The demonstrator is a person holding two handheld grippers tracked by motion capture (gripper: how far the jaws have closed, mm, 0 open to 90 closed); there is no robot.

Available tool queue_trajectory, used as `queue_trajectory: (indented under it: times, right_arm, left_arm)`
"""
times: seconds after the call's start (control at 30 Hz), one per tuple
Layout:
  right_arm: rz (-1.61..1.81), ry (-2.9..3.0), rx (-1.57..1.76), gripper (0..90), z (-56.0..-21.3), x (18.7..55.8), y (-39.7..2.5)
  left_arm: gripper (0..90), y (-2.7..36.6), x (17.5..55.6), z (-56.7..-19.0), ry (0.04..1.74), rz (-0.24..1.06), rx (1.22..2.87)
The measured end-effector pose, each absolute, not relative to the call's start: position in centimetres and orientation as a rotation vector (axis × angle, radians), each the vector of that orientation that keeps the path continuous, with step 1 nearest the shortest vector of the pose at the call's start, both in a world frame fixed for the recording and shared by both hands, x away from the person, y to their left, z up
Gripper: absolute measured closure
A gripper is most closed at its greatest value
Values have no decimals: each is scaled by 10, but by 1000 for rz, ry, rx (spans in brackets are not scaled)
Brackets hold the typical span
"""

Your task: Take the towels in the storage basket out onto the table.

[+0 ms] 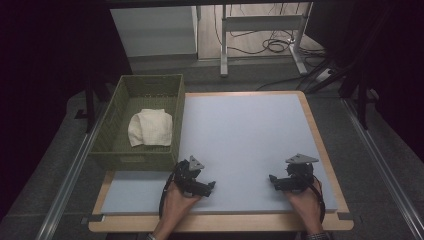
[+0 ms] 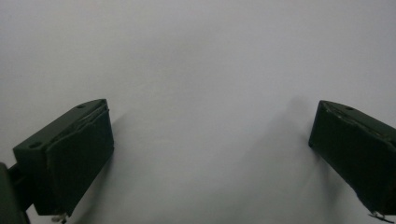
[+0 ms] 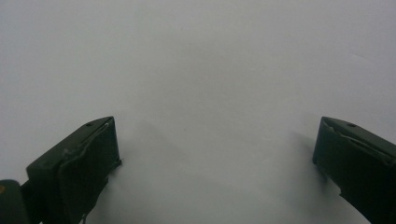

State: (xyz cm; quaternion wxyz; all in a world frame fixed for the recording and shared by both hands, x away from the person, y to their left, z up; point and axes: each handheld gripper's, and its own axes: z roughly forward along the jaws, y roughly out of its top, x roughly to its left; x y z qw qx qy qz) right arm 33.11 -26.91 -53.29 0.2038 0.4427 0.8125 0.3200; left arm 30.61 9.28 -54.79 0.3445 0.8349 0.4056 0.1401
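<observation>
Both the left gripper (image 1: 210, 185) and right gripper (image 1: 272, 178) rest wide open, empty, on the desk (image 1: 240, 135). Reach the left to eleven o'clock for the folded cloth (image 1: 150, 127) in the basket (image 1: 116, 95), descending squarely.

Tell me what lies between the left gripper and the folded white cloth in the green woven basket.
In the high view, the basket's near wall stands between the left gripper and the cloth.

Lab/test setup: dark curtains (image 1: 45, 75), rails (image 1: 70, 175) w/ table (image 1: 250, 135), loose floor cables (image 1: 272, 45), desk frame (image 1: 260, 25) behind.
</observation>
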Motion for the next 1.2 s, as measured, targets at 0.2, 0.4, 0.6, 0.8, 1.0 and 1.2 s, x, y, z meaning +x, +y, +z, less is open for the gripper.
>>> queue_trajectory:
  times: [0.2, 0.4, 0.6, 0.8, 1.0, 1.2]
  right_arm:
    - [894, 2267, 1235, 4, -533, 331, -269]
    - [893, 2266, 1234, 4, -533, 331, -269]
    - [892, 2266, 1235, 4, -533, 331, -269]
    - [893, 2266, 1234, 4, -533, 331, -269]
    - [893, 2266, 1234, 4, -533, 331, -269]
    - [893, 2266, 1234, 4, -533, 331, -269]
  left_arm:
    - [0, 93, 306, -548, 1054, 364, 2168]
    - [0, 93, 306, -548, 1055, 362, 2166]
    - [0, 93, 306, -548, 1056, 361, 2168]
    - [0, 93, 306, -548, 1056, 361, 2172]
    - [17, 92, 306, -546, 1031, 357, 2173]
    - [26, 82, 308, -538, 985, 330, 2195]
